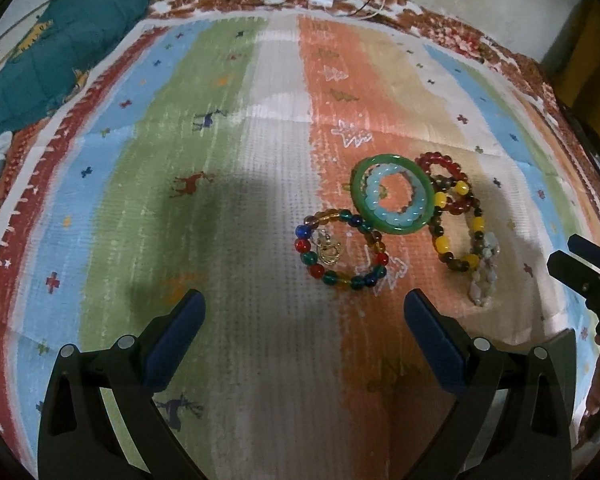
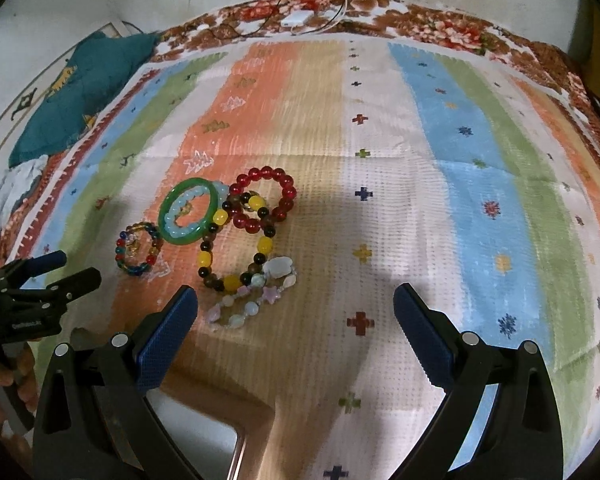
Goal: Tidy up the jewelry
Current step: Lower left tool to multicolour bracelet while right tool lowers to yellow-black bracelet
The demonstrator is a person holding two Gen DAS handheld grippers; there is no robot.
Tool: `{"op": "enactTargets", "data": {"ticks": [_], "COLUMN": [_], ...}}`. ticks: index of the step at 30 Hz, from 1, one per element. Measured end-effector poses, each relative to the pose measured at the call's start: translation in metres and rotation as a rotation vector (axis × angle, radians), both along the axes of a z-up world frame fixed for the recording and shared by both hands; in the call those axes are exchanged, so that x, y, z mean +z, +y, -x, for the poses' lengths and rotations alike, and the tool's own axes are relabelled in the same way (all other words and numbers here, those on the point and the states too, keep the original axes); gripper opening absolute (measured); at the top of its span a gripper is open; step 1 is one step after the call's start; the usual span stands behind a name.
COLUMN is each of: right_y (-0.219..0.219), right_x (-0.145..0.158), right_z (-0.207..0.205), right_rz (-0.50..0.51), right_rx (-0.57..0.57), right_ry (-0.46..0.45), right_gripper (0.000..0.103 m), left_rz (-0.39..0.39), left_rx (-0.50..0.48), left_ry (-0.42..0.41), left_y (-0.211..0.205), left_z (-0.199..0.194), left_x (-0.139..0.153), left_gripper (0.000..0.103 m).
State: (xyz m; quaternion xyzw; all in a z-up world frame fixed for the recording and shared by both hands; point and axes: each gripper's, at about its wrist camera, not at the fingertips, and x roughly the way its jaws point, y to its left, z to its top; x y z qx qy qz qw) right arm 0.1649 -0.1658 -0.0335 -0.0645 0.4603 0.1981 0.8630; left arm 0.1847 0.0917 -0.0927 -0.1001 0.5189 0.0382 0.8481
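Striped patterned cloth [image 2: 420, 208] spread flat, floral border at far edge, teal fabric [image 1: 60, 48] bunched at far left corner. Jewelry clustered mid-cloth: green bangle [image 2: 188, 214] lying over pale blue bead ring [image 1: 394, 196], touching multicolour bead bracelet [image 1: 342, 254] and yellow-and-dark bead bracelet [image 2: 236, 248]; red bead bracelet [image 2: 266, 198] overlapping the latter; pastel shell bracelet [image 2: 256, 298] nearest. Left gripper [image 1: 304, 312] fingers spread wide, holding nothing, short of the cluster. Right gripper [image 2: 296, 308] likewise wide open, empty, left finger [image 2: 168, 332] just beside shell bracelet. Broad bare cloth to right and left of cluster.
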Motion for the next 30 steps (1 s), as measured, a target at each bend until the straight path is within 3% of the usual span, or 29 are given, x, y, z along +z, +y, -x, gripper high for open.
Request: {"op": "enactTargets", "data": {"ticks": [3,7,21,23,27,30], "right_y": [0.006,0.013,0.034,0.036,0.041,0.048], "right_x": [-0.005,-0.015,-0.032,-0.033,-0.035,-0.040], "right_z": [-0.008,-0.021,-0.046,-0.050,-0.060,-0.063], "right_rz": [0.002,0.024,0.061,0.068,0.071,0.086], "right_rx": [0.010,0.010,0.046,0.046,0.050,0.061], "right_ry": [0.025,0.051,0.094,0.099,0.111,0.124], "right_gripper": [0.099,0.099,0.099,0.092,0.089,0.079], "left_rz": [0.102,0.128,0.064,0.027,-0.024,-0.054], "left_rx": [-0.029,0.006,0.017,0.005,-0.014,-0.024], "left_ry": [0.038,0.043,0.102,0.107,0.112,0.117], "left_y": [0.002,0.008,0.015,0.012,0.006,0.002], "left_z": [-0.009,-0.017,-0.034,-0.036,-0.040,-0.041], "left_x": [-0.009,-0.012,-0.025,-0.026,-0.028,-0.030], "left_gripper": [0.096,0.096,0.080,0.077,0.077,0.077]}}
